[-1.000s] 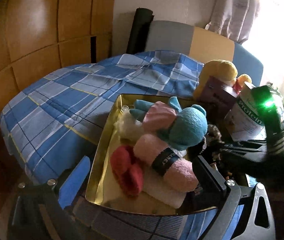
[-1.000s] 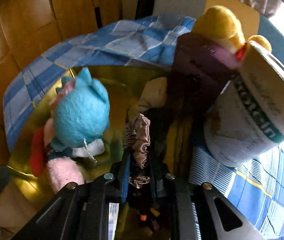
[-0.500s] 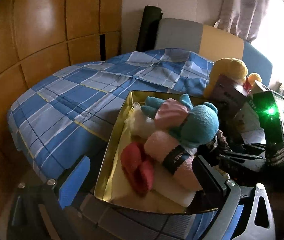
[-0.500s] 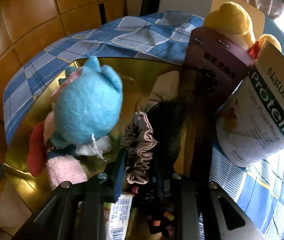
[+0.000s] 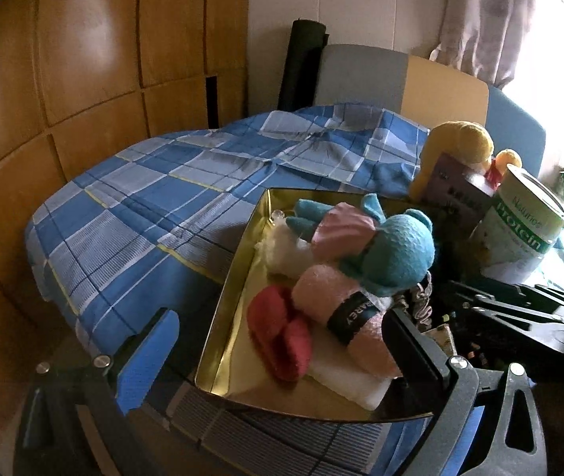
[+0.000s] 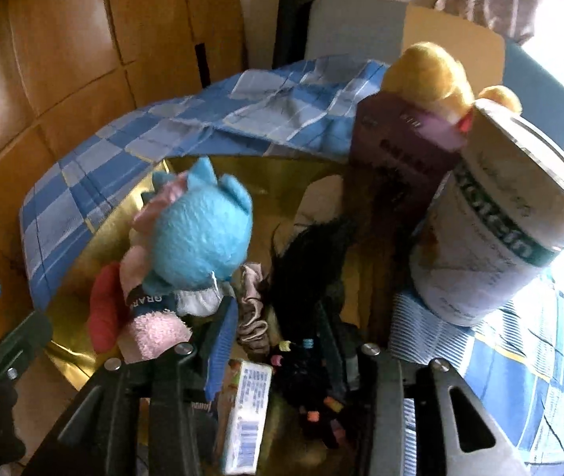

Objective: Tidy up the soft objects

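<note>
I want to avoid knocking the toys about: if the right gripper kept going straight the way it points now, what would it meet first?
Probably the beige scrunchie lying between the open fingers of the right gripper, with the black furry item just behind it in the gold tray. Depth is hard to judge here.

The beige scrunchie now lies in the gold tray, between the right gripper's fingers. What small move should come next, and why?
Probably lift the right gripper straight back. Its jaws have just been opening, and the scrunchie lies loose in the gold tray beside the blue plush, so it seems released.

right gripper (image 6: 278, 329) jaws just opening, scrunchie (image 6: 252, 309) loose between them.
</note>
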The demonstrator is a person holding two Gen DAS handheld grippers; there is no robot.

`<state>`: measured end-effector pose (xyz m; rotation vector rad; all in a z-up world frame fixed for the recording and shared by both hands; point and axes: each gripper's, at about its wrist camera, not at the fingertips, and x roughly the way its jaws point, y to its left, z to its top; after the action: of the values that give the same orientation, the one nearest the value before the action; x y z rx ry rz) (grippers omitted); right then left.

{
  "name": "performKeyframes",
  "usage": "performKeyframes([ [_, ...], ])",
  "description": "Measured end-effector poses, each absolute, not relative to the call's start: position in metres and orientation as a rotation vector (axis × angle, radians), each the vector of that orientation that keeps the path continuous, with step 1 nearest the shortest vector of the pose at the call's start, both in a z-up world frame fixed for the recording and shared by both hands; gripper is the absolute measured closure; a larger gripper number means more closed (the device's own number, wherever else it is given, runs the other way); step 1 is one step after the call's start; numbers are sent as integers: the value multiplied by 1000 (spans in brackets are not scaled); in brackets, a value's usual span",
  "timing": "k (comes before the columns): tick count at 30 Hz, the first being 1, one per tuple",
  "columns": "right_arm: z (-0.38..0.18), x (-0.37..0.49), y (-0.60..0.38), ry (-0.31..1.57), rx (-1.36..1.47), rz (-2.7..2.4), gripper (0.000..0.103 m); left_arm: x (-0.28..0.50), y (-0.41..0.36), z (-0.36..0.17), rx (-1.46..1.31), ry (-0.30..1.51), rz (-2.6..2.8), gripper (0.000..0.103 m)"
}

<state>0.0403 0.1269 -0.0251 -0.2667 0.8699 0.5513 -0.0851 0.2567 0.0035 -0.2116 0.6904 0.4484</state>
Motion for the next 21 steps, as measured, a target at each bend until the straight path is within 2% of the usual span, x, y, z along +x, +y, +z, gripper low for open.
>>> performKeyframes([
  [11, 0, 8, 84, 740, -181, 416, 62, -92, 234, 13, -199, 661, 411, 0],
  [21, -1, -7, 72, 721, -173, 392, 62, -93, 215, 14, -171, 664, 378, 0],
])
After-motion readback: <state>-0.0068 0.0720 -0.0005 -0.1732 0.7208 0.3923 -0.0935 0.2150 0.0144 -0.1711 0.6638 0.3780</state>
